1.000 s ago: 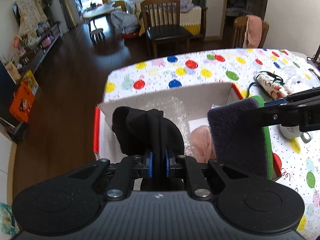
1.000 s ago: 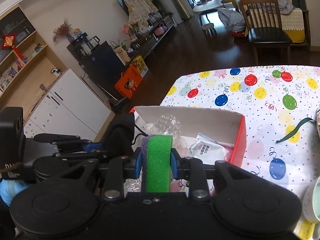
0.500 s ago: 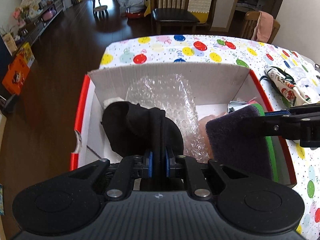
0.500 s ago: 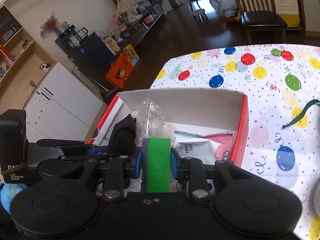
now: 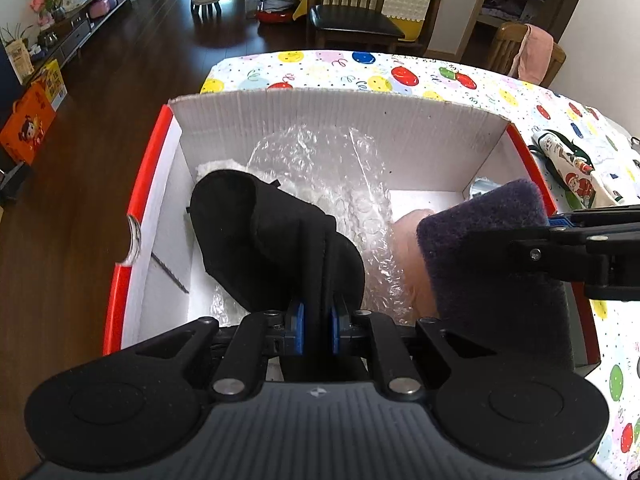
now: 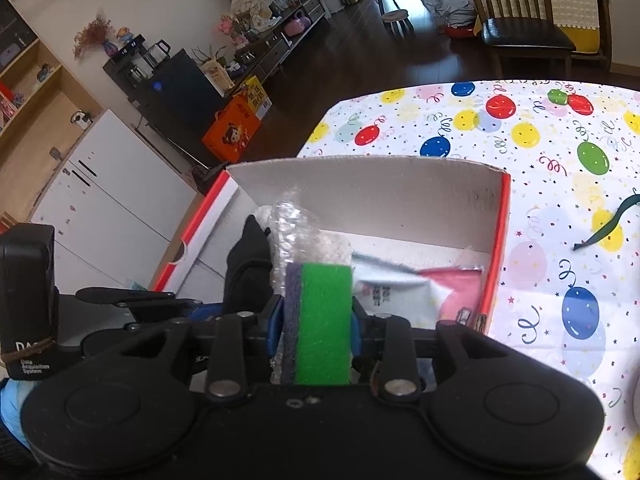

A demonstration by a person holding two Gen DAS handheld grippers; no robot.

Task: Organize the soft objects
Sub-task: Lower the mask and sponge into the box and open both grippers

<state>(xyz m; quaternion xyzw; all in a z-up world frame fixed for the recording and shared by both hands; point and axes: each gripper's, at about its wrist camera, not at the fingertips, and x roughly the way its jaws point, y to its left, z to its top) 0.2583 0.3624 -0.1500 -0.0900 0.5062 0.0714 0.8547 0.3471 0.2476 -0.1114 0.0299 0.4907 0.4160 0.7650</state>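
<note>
My left gripper [image 5: 316,322] is shut on a black sock [image 5: 264,236] and holds it over the open red and white cardboard box [image 5: 152,184]. My right gripper [image 6: 318,326] is shut on a green sponge with a dark scouring side [image 6: 324,320]. It holds the sponge over the right half of the box [image 6: 500,240]. The sponge [image 5: 488,264] and the right gripper's arm show at the right of the left wrist view. The sock [image 6: 248,268] shows in the right wrist view too.
In the box lie bubble wrap [image 5: 340,184], a pink soft item [image 5: 412,248], a white pouch [image 6: 396,292] and a pink packet [image 6: 460,292]. The box stands on a balloon-print tablecloth [image 6: 540,128]. A Santa-print cloth [image 5: 572,172] lies to its right. Chairs stand beyond the table.
Both grippers have moved forward and down, from the box's near edge to over its inside. Both still hold the same items.
</note>
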